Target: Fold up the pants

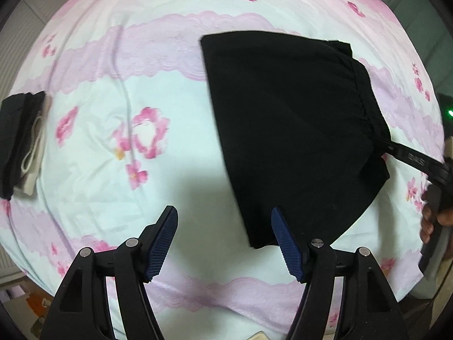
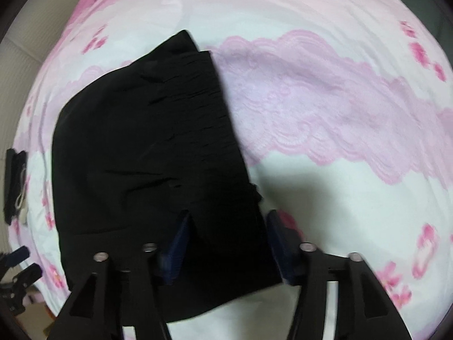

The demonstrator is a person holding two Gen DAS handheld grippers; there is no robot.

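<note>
The black pants lie on the flowered bed sheet as a compact, layered rectangle, so most of the folding looks done; what may remain is one more fold or moving the bundle to a pile. They sit toward the sheet's right side in the left wrist view, with the gathered waistband edge facing right. Near the sheet's left edge rests a small stack of folded clothes, dark over beige.

The left gripper hovers above the sheet's near edge, jaws spread wide and holding nothing; its right finger overlaps the bundle's near corner in view, and contact cannot be judged.

The right gripper reaches in from the waistband side, low and nearly level. Its fingers are apart and straddle the near corner of the pants, one blue pad partly hidden behind cloth. It looks poised to pinch rather than pinching.
</note>
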